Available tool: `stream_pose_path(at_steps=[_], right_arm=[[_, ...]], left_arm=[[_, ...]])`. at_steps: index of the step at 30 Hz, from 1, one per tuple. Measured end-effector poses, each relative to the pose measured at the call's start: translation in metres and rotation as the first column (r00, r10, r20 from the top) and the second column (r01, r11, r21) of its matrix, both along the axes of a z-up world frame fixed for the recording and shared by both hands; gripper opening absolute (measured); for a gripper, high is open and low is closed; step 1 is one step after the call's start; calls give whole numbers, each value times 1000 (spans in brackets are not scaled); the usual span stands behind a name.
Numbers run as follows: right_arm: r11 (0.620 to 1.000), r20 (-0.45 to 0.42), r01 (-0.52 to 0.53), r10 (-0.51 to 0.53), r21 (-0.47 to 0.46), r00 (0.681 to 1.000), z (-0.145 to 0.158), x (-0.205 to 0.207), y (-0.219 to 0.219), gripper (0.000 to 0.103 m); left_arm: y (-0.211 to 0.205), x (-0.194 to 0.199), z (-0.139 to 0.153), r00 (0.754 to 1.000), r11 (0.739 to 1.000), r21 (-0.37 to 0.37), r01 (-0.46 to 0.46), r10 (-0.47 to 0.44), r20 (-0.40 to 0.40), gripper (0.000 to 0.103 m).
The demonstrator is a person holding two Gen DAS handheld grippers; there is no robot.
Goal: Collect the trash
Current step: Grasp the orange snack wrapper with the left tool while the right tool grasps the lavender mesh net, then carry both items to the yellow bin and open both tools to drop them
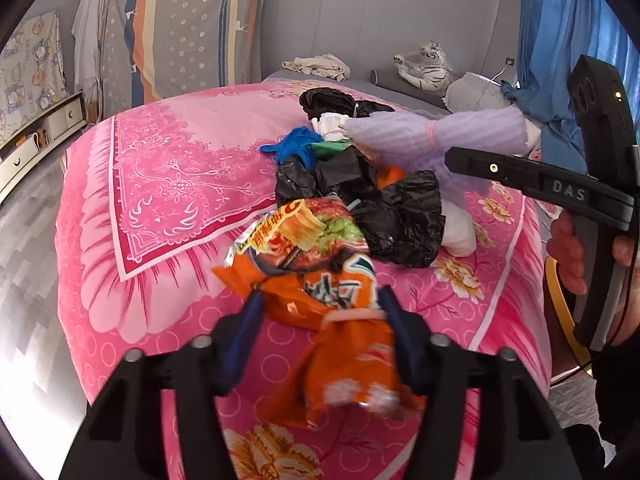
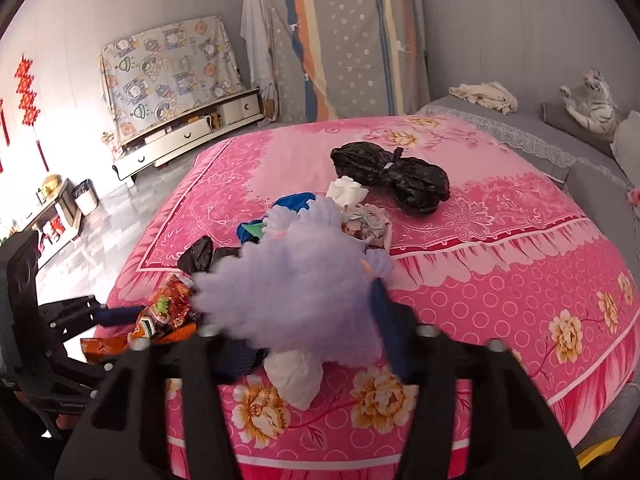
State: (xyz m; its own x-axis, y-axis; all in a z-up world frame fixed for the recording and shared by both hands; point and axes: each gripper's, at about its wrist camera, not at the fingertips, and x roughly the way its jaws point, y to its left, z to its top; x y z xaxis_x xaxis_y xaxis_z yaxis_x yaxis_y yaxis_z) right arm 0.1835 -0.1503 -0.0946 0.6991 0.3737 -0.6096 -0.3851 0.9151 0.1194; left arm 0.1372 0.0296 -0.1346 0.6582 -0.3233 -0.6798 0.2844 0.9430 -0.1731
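Note:
A pile of trash lies on the pink bedspread [image 1: 168,168]. My left gripper [image 1: 320,308] is shut on an orange snack wrapper [image 1: 340,344], which spans from one blue pad to the other at the near end of the pile. Just beyond it lie a red noodle packet [image 1: 308,228] and crumpled black plastic bags [image 1: 360,192]. My right gripper [image 2: 308,300] is shut on a pale purple foam net [image 2: 288,280] that hides its left finger; in the left wrist view the purple foam net [image 1: 440,132] sticks out from the right gripper [image 1: 450,158] above the pile. A tied black bag [image 2: 392,176] lies farther back.
Blue scraps [image 1: 296,148], white tissue [image 2: 296,376] and crumpled paper [image 2: 348,192] are mixed into the pile. A plush tiger [image 1: 426,64] and beige cloth [image 1: 320,65] sit on the grey bed end. A small waste bin [image 2: 86,196] and a low cabinet [image 2: 188,136] stand across the floor.

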Motion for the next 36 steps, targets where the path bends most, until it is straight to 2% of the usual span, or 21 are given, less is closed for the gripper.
stream_pose_path(at_steps=[3,5,16,23,29,36], right_arm=[[1000,-7,8,-8,6,1000,1,-1,-3,30],[999,-10,21,-21,24,1000,2,-3,-6,27],[972,48,62,-74,225,996,38,-39,-40,24],[963,64,82,-101,255,993,44,-55,-47,22],[943,55,128,-152,307,987,41,-65,-63,21],[923,100,181,-227,340,969,53,-90,-93,20]], left_arm=[[3,-2,3,1000,1000,-12,-7,8,9,44],[6,-5,6,1000,999,-30,-11,11,17,43],[27,-29,33,995,991,-131,-29,41,93,42],[23,-37,46,990,992,-122,-29,45,136,42],[20,-42,49,989,990,-135,-32,51,142,42],[-1,-40,67,982,994,-106,24,-3,190,42]])
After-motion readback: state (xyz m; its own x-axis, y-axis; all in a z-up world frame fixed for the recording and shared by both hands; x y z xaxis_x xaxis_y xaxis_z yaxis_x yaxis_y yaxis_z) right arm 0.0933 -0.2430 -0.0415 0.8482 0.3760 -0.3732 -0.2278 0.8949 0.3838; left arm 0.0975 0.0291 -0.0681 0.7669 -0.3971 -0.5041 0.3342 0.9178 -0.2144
